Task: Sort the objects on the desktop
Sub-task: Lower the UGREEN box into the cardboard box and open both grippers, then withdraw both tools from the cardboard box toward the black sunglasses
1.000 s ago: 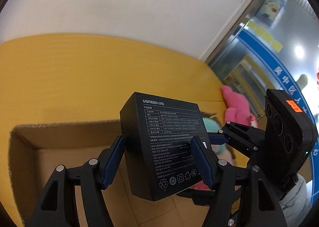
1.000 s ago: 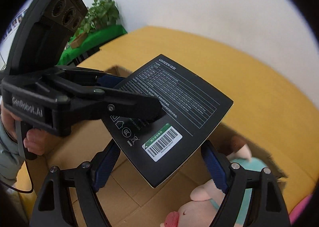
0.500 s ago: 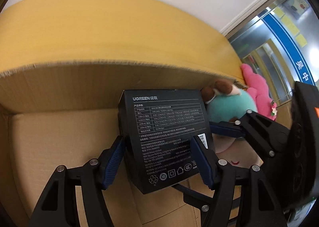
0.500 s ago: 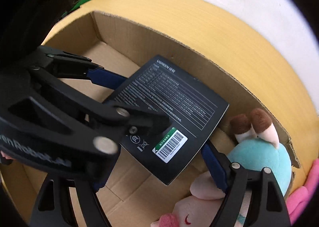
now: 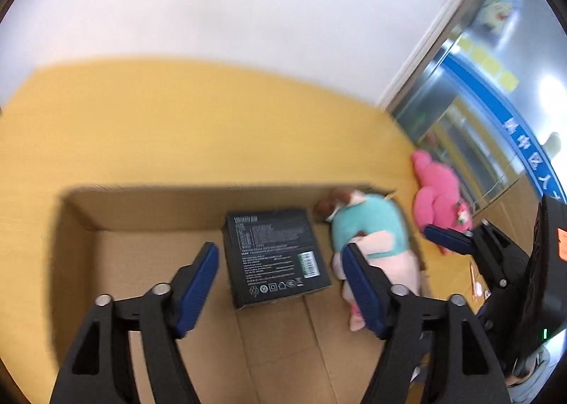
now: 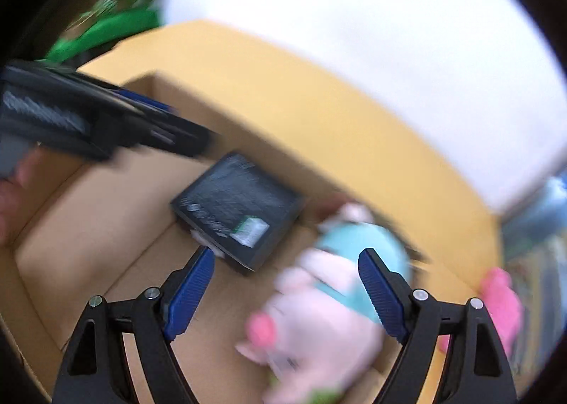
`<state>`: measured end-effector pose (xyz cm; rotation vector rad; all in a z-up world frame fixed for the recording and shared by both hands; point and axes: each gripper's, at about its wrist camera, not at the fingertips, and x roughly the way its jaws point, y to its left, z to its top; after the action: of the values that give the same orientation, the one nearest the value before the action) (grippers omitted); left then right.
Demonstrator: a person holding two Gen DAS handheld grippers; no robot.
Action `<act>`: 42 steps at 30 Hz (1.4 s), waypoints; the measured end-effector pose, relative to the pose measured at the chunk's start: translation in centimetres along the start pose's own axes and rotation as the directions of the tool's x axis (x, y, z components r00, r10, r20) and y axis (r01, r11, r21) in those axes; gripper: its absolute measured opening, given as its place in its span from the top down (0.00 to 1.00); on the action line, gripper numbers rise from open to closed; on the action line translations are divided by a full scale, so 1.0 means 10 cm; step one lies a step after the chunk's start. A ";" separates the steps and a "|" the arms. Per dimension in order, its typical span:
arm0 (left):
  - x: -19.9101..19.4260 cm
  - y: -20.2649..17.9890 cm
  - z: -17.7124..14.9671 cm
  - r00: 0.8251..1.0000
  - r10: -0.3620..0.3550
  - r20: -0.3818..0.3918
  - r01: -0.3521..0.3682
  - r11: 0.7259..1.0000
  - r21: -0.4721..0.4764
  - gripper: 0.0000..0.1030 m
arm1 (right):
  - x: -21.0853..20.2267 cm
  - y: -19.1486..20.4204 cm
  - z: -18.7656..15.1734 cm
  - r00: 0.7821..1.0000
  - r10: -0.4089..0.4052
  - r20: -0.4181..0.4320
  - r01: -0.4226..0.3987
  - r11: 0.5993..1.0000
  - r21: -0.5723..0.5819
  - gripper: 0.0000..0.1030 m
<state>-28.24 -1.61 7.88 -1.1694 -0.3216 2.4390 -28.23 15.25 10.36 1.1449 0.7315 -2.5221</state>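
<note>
box: flat black printed cardboard box (image 5: 274,255) lay in the brown cardboard carton (image 5: 81,212), stiff, lightish; grab opposite edges.
left claw (image 5: 280,285): just widened, empty.
right claw (image 6: 287,292): spread, empty.

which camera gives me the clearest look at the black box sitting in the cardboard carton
The left wrist view. There the black box lies nearly face-on in the cardboard carton, its printed top and barcode label showing. In the right wrist view the black box is motion-blurred and seen at an angle; only the label patch stands out.

No legible text, only blur
</note>
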 end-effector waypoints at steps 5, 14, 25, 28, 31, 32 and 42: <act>-1.01 -0.24 -0.46 0.963 0.102 0.249 -0.125 0.989 0.079 0.00 | -0.92 -0.04 -0.60 0.985 -0.022 0.169 -0.002 0.990 0.142 0.14; -1.92 -0.77 -1.54 0.895 0.193 0.402 -0.256 0.961 0.109 0.12 | -1.54 0.71 -1.54 0.959 0.043 0.281 -0.104 0.973 0.206 0.30; -1.97 -1.15 -2.05 0.914 0.212 0.346 -0.259 0.961 0.097 0.00 | -1.94 0.84 -1.87 0.958 0.057 0.280 -0.138 0.951 0.276 0.38; -2.14 -1.17 -2.11 0.883 0.213 0.418 -0.257 0.965 0.051 0.00 | -2.05 0.87 -1.93 0.948 0.055 0.312 -0.145 0.951 0.274 0.25; -2.16 -1.18 -2.16 0.885 0.219 0.410 -0.258 0.965 0.043 0.00 | -2.09 0.90 -1.96 0.951 0.042 0.308 -0.129 0.954 0.269 0.25; -2.17 -1.19 -2.18 0.889 0.214 0.404 -0.250 0.968 0.037 0.00 | -2.08 0.90 -1.98 0.953 0.043 0.301 -0.129 0.953 0.273 0.25; -2.18 -1.19 -2.29 0.890 0.208 0.407 -0.250 0.967 0.052 0.00 | -2.07 1.00 -2.04 0.956 0.051 0.287 -0.135 0.951 0.278 0.25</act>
<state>5.17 -0.42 13.17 -0.6891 -0.1765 2.8621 2.26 18.98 11.33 0.8544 0.2279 -2.6935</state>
